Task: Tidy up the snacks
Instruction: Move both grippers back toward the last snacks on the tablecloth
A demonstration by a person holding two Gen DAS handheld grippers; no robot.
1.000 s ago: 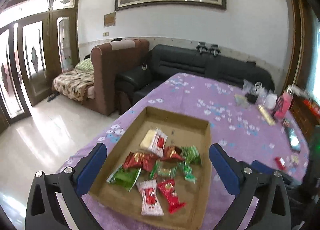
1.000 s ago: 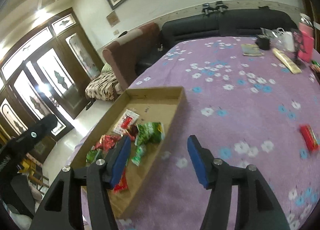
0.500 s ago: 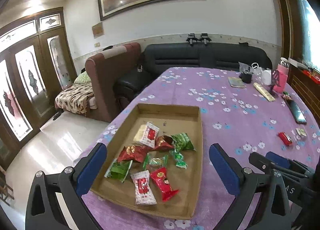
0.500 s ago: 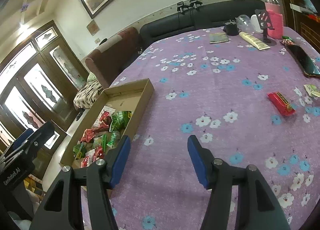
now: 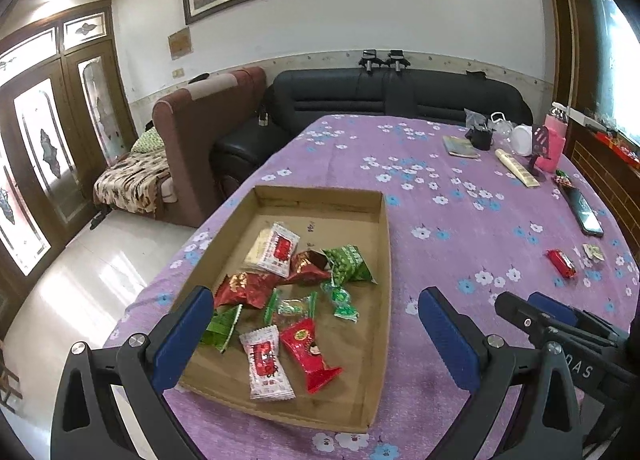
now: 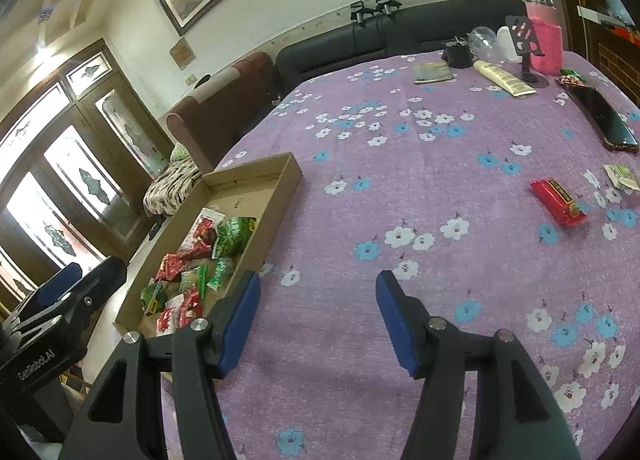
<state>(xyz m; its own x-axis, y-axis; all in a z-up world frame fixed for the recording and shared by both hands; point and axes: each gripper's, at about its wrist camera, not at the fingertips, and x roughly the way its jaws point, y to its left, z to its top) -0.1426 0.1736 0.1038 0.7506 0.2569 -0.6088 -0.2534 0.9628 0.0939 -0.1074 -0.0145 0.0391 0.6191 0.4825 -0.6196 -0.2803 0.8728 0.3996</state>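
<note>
A shallow cardboard tray lies on the purple flowered tablecloth and holds several wrapped snacks in red, green and white. My left gripper hovers over the tray's near end, open and empty. To the right, a red snack bar and a small pale green packet lie loose on the cloth. My right gripper hangs open over bare cloth just right of the tray, with nothing between its fingers. The left gripper's body shows at the left edge of the right wrist view.
A dark phone lies near the right table edge. At the far right stand a pink bottle, a cream tube, a black cup and a small booklet. Sofas stand beyond the table; the floor drops off left of the tray.
Both wrists rolled and both views swung. The right gripper moved off the tray's edge to the bare cloth beside it. The left stays over the tray. Neither gripper's opening changed.
</note>
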